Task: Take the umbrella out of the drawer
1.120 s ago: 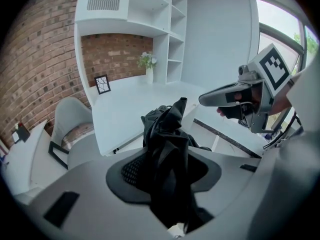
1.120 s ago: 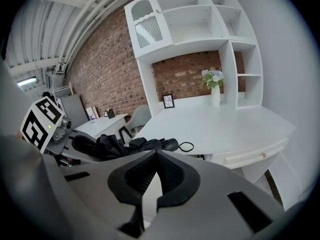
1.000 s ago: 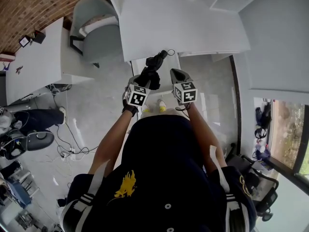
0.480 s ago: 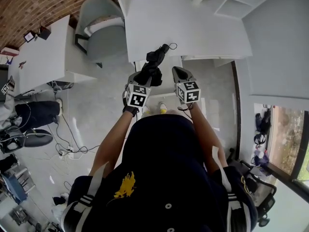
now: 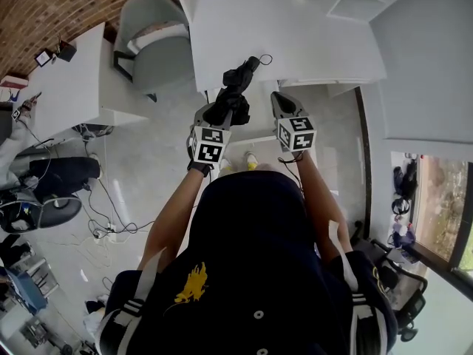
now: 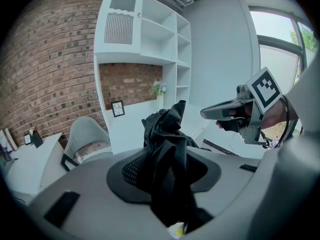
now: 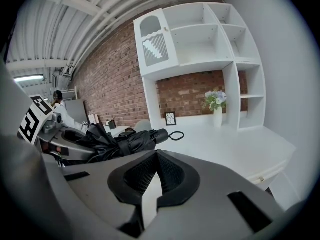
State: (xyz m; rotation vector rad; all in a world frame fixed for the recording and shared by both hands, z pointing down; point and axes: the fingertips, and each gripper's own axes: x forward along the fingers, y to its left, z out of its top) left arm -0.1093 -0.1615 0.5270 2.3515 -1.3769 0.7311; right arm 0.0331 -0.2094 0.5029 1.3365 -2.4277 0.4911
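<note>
The left hand-held gripper (image 5: 220,115) is clamped on the black folded compact umbrella (image 5: 238,80). In the left gripper view, bunched dark canopy cloth fills the space between its pads. The umbrella is in the air in front of the person. It points from that gripper toward 1 o'clock in the head view, and its far end reaches over the near edge of the white worktop (image 5: 310,35). A thin black wrist loop (image 7: 176,135) hangs off that far end, which suggests the handle lies away from the grip.

The right hand-held gripper (image 5: 282,103) sits at 3 o'clock of the left one, just beside the umbrella but apart from it. Its jaw tips are together with nothing between them.

The umbrella will probably handle as a light thing with a stiff core of shaft and ribs under soft, slick fabric. The canopy looks loose and puffed rather than strapped flat, so a hold on cloth alone may creep or let the body swing. The firmer place to hold is likely mid-body, squeezing through the folds onto the ribs, or the hard handle by the loop. The free end could be steadied there.
</note>
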